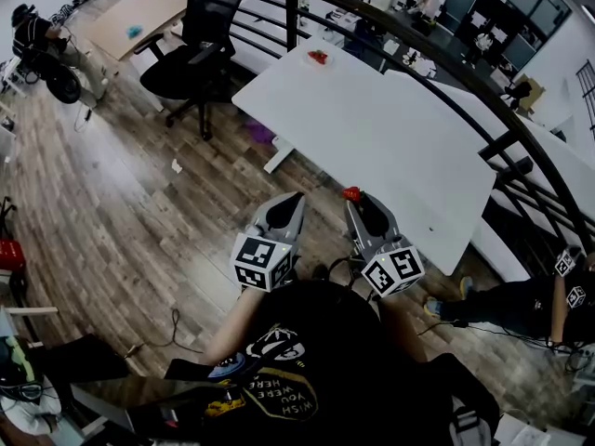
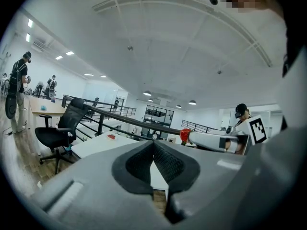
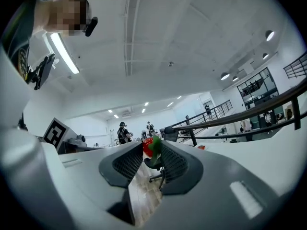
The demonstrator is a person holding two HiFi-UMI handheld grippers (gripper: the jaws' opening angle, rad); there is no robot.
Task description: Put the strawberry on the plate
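Head view: the right gripper (image 1: 356,199) is held out in front of the person's chest, near the close edge of the white surface (image 1: 390,137). It has the strawberry (image 1: 351,193) pinched at its tips. The left gripper (image 1: 294,200) is just beside it and carries nothing. The plate (image 1: 310,60) sits at the far end of the surface, well apart from both grippers, with something red already on it. A black office chair (image 1: 186,59) stands near that end.

Left gripper view: the jaws meet pad against pad with nothing between them. The strawberry shows red at the tip of the other gripper, off to the right.

Right gripper view: the jaws are clamped on the strawberry, its red body and green leaves caught between the ribbed pads near their tips, over the floor rather than the surface.

The strawberry looks small and light, and probably soft with a smooth skin, so a hard squeeze could bruise it or pop it out. Across the widest part of the body seems the safest hold, not the leaves. The present tip hold leaves little margin.
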